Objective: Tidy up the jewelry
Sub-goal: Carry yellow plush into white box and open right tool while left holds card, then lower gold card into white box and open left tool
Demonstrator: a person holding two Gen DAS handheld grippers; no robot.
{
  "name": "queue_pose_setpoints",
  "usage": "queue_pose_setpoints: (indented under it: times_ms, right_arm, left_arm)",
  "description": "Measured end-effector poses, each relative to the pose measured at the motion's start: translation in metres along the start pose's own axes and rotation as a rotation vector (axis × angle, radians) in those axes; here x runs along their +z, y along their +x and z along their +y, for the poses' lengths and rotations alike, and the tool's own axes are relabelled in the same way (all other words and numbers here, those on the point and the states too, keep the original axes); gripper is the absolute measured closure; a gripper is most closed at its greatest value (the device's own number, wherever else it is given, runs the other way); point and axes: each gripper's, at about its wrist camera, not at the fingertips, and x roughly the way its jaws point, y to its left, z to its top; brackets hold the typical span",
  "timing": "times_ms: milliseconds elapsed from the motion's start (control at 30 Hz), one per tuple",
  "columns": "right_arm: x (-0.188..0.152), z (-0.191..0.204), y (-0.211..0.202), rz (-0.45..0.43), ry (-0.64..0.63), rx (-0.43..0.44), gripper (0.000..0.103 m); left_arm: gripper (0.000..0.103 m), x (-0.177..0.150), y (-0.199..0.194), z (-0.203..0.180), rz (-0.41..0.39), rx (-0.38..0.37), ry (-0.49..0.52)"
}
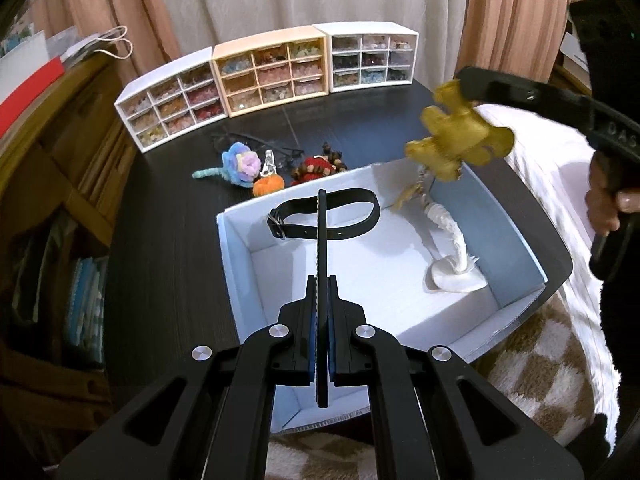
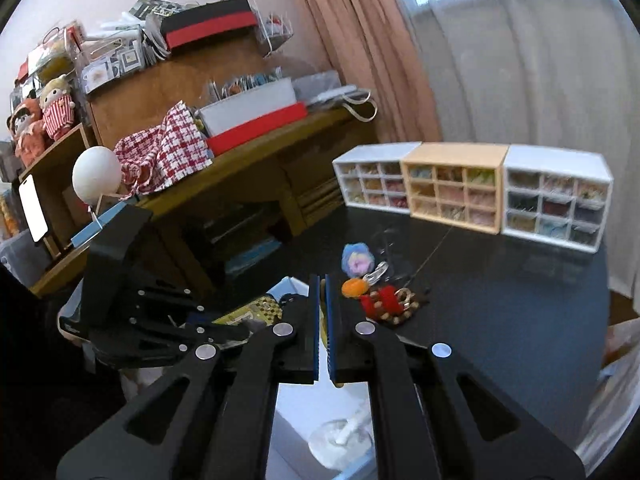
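My left gripper (image 1: pixel 321 240) is shut on a black buckled strap (image 1: pixel 326 216) and holds it above the white open box (image 1: pixel 234 240). My right gripper (image 1: pixel 460 84) is shut on a gold bear-shaped charm (image 1: pixel 456 136) with a chain hanging from it, held over the box's far right corner. In the right wrist view its jaws (image 2: pixel 323 280) are nearly closed and the charm is hidden. A white shell piece with a tassel (image 1: pixel 452 268) lies in the box. On the black table (image 1: pixel 168 216) lie a blue-pink fuzzy flower (image 1: pixel 240 162), an orange pompom (image 1: pixel 267 185) and a red beaded piece (image 1: pixel 318 166).
Three small drawer cabinets (image 1: pixel 264 76) full of beads stand along the table's far edge. A wooden shelf unit (image 1: pixel 52 184) stands left of the table. A white blanket (image 1: pixel 560 184) lies to the right, a checkered rug (image 1: pixel 532 364) below.
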Motion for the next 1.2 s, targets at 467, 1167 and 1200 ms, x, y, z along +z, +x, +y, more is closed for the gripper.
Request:
queue_pose_setpoints:
  times_ms: [467,1167,1200]
  right_arm:
    - [-0.024,-0.011,0.044,0.142,0.065,0.021,0.081]
    - [-0.001,-0.064,-0.038,-0.165,0.182,-0.353,0.006]
    - [-0.001,-0.066,-0.034,-0.157,0.178,-0.374,0.006]
  left_arm:
    - [0.098,0.001,0.015,0.002,0.034,-0.006,-0.018]
    - [0.008,0.018,0.01,0.002,-0.022,0.034,-0.019]
    - [0.008,0.019,0.009,0.002,-0.025,0.042,-0.014]
